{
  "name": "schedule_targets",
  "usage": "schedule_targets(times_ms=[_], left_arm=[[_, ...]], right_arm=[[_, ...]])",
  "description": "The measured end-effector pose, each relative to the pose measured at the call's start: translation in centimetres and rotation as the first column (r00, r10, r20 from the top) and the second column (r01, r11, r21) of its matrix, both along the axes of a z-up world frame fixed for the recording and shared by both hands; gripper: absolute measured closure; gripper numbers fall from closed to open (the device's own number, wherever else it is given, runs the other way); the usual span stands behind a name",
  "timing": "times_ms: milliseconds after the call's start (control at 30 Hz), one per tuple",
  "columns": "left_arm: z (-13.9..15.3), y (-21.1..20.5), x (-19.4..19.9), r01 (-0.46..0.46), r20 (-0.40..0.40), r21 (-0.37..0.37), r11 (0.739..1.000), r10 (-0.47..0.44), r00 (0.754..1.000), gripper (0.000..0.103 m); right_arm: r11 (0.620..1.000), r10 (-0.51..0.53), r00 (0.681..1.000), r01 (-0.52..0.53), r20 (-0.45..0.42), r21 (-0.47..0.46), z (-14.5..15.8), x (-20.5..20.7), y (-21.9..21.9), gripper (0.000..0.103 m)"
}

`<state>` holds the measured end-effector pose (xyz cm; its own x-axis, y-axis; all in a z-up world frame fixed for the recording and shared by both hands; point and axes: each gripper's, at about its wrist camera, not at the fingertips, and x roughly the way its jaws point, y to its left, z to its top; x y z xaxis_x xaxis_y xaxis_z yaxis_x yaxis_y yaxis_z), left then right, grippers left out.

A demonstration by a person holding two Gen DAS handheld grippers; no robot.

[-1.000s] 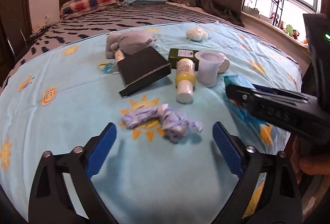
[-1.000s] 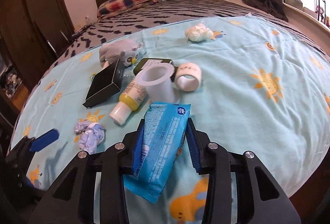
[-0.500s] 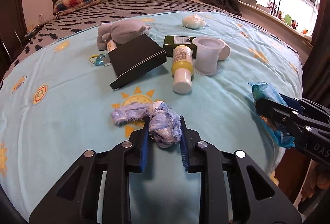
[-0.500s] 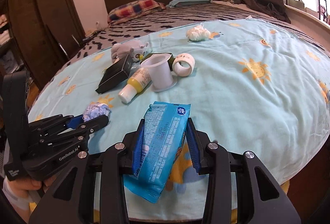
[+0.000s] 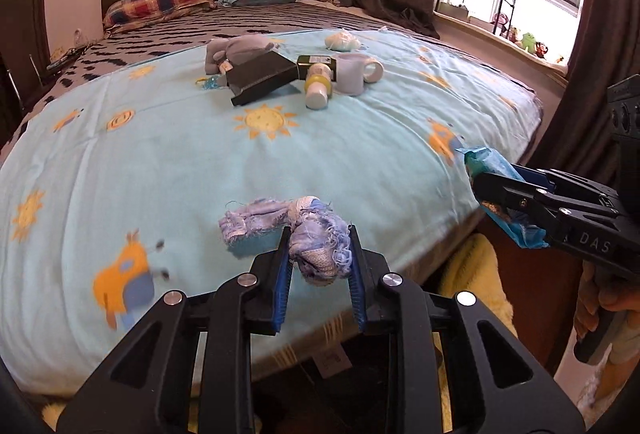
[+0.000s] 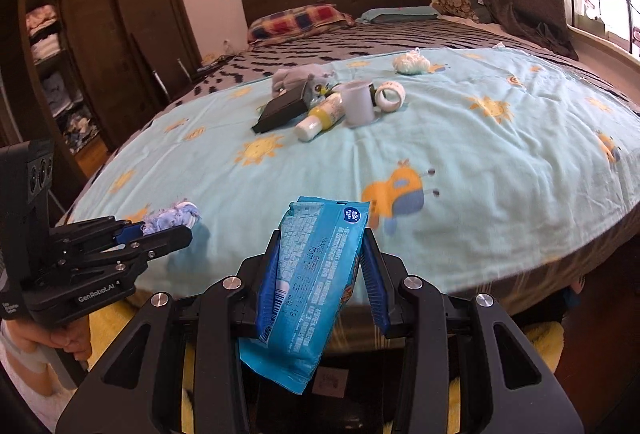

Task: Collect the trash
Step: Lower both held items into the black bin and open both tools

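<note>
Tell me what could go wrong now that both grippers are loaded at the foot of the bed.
1. The left gripper pinches only one end of the frayed blue rag; its loose tail could snag or slip free.
2. The blue wrapper in the right gripper is slick and hangs well below the fingers, so it might slide out.
3. No bin shows in either view, so the drop-off is unconfirmed.

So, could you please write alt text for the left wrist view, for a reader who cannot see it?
The left gripper is shut on a frayed blue and white rag above the near edge of a bed with a light blue sun-print sheet. At right, the right gripper holds a blue wrapper; farther back lie a black box, a bottle and a cup.
</note>
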<state>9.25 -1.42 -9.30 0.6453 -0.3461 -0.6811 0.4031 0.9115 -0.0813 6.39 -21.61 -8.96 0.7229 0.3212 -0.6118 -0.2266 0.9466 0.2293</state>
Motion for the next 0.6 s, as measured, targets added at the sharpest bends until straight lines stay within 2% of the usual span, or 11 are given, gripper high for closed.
schedule_targets(times_ms=[200, 267, 600], left_arm=[[-1.8, 0.5, -3.3, 0.019, -0.052, -0.024, 1.000, -0.020, 0.998, 0.079], [-2.5, 0.4, -4.3, 0.025, -0.066, -0.023, 0.999, -0.027, 0.997, 0.079], [-8.4, -1.0, -5.8, 0.076, -0.242, -0.032, 0.997, -0.081, 0.967, 0.079]], right_arm=[[0.999, -0.011, 0.998, 0.009, -0.065, -0.032, -2.3, -2.5, -0.1, 0.064], [1.000, -0.009, 0.996, 0.007, -0.093, -0.017, -3.2, -3.1, 0.0, 0.064], [1.000, 0.001, 0.974, 0.000, -0.226, 0.008, -7.7, -3.7, 0.3, 0.064]])
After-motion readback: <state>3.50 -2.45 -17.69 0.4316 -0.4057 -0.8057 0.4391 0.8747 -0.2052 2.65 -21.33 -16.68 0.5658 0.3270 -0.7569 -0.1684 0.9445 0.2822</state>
